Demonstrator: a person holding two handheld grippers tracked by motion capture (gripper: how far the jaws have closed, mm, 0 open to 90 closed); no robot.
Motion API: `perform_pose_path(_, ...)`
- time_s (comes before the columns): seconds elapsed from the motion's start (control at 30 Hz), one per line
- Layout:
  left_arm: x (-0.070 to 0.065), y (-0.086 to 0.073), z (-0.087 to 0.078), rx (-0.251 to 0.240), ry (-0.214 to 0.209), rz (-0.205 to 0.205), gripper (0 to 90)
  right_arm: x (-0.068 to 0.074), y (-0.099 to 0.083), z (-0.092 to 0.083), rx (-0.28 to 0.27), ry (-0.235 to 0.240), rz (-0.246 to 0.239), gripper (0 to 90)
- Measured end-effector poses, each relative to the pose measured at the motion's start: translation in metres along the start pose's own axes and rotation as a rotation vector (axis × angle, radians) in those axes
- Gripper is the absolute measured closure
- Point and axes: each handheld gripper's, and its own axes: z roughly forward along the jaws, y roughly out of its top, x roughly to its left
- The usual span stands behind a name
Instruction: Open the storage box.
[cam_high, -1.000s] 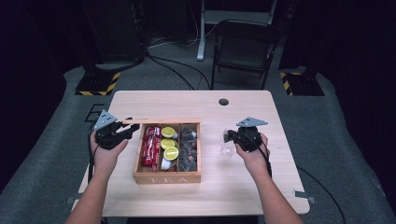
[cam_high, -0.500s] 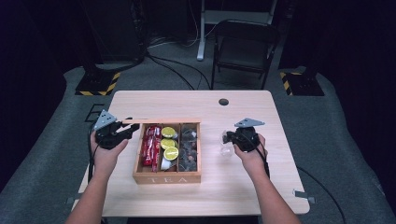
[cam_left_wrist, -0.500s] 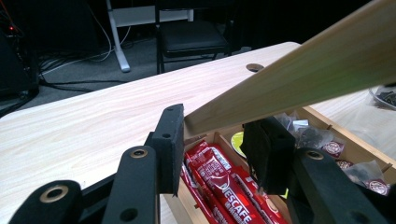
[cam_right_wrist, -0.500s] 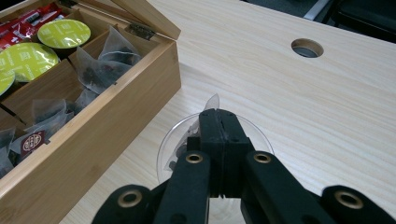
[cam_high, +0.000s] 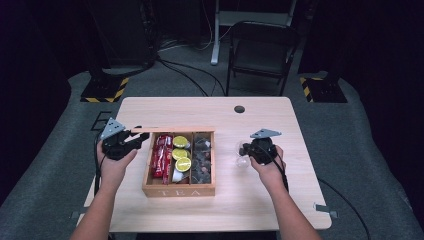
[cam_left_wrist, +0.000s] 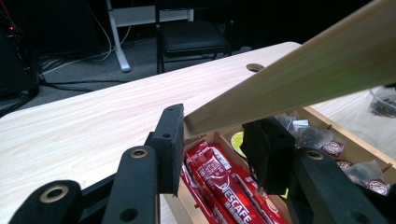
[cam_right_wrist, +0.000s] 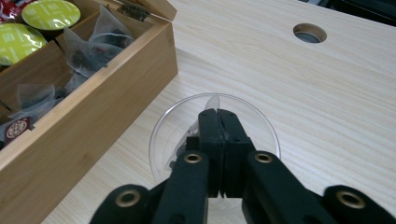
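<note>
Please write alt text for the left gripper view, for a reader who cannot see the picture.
The left claw holds the edge of a raised wooden lid between its two black jaws, above an open wooden box. Red Nescafe sachets lie in the box below, with tea bags further right, and the pale table stretches behind.

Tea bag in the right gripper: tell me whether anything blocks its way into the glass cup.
Nothing visible does. The right gripper, shut on the tea bag, is at the glass cup's open mouth, the bag hanging inside the rim. The wooden tea box stands beside the cup, apart.
</note>
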Motion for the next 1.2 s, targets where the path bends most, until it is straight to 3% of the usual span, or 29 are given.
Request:
perform_pose_path(0.4,0.000,0.000,0.000,0.002,0.000,-0.001,58.7,0.007,0.010,-0.007,-0.051,-0.002,-0.020,77.9)
perform_pose_path(1.2,-0.001,0.000,-0.001,0.014,0.002,0.003,58.6,0.065,0.058,-0.022,-0.201,0.109,-0.100,62.5)
